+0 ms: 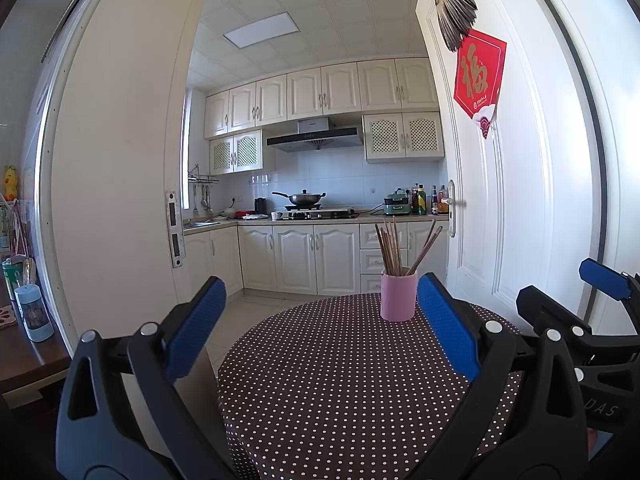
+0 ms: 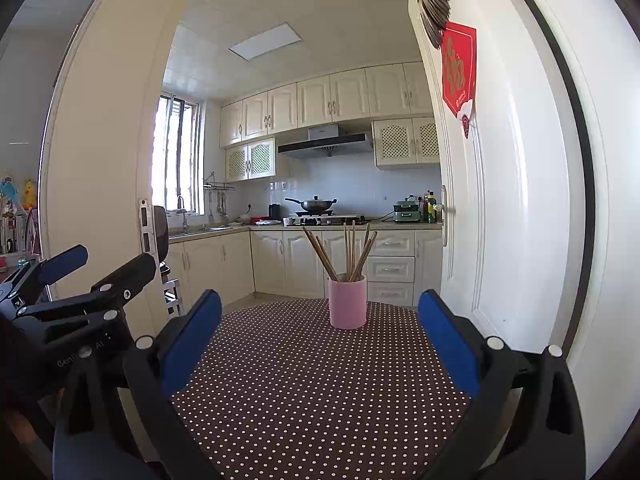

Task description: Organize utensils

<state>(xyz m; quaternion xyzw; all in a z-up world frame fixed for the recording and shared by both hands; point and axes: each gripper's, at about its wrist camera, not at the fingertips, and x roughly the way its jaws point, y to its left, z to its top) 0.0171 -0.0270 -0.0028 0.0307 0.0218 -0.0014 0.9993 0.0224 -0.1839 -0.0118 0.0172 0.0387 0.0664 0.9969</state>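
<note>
A pink cup (image 1: 398, 297) stands upright at the far edge of the round polka-dot table (image 1: 340, 380). Several wooden chopsticks (image 1: 394, 248) stand in it. The cup also shows in the right wrist view (image 2: 347, 302) with the chopsticks (image 2: 348, 250) fanned out. My left gripper (image 1: 320, 320) is open and empty, held above the near side of the table, well short of the cup. My right gripper (image 2: 320, 328) is open and empty, beside the left one, at a similar distance from the cup. The right gripper shows in the left wrist view (image 1: 576, 300), and the left gripper in the right wrist view (image 2: 92, 264).
A white open door (image 1: 520, 200) stands close on the right of the table. A wooden side table with a blue bottle (image 1: 34, 312) is at the left. Kitchen cabinets (image 1: 300, 260) and a stove with a wok (image 1: 306, 199) lie beyond.
</note>
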